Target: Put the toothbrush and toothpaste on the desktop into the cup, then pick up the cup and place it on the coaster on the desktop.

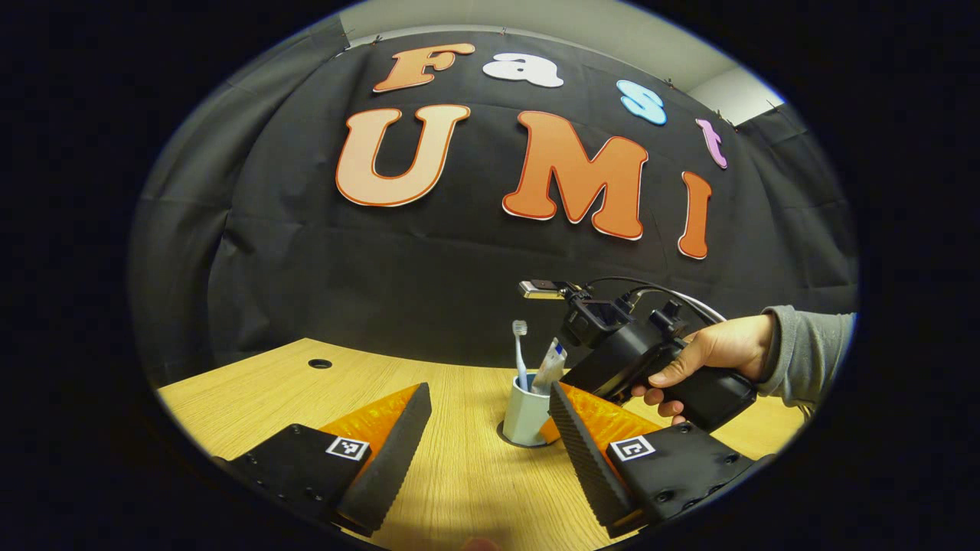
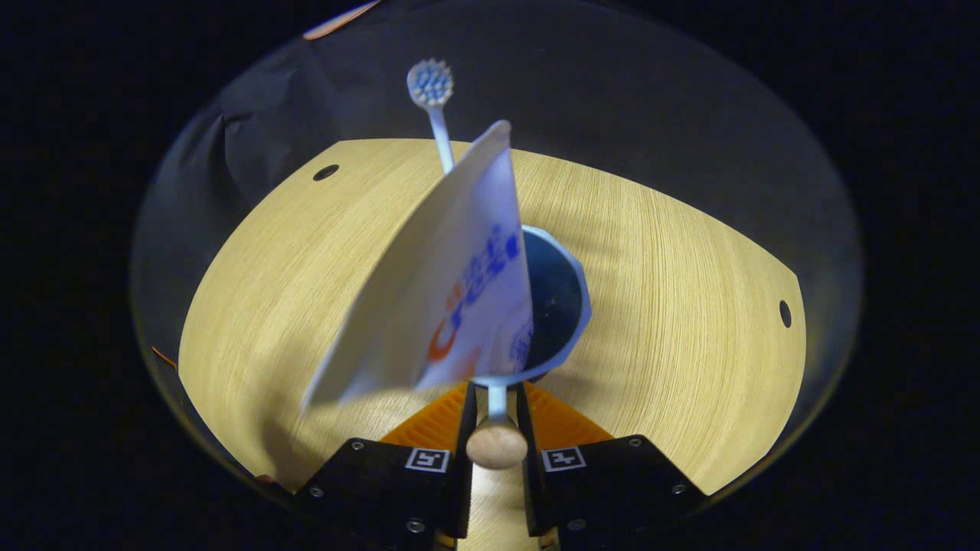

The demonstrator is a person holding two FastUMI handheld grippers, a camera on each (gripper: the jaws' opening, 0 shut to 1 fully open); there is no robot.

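A wooden desktop (image 1: 459, 474) stands before black cloth walls. The cup (image 1: 525, 413) sits upright on a dark coaster (image 1: 505, 438), toothpaste (image 2: 444, 283) and toothbrush (image 2: 431, 84) leaning inside.

- Right gripper (image 2: 496, 417), in a hand (image 1: 708, 356): jaws nearly closed on the cup's rim wall; grip appears firm.
- Left gripper (image 1: 490, 440): jaws wide apart, holding nothing, short of the cup.

Handling: the cup looks rigid, smooth and light; top-heavy when loaded. Grip the wall low, squarely.

coaster (image 1: 507, 438) mostly hidden under cup (image 1: 525, 413)
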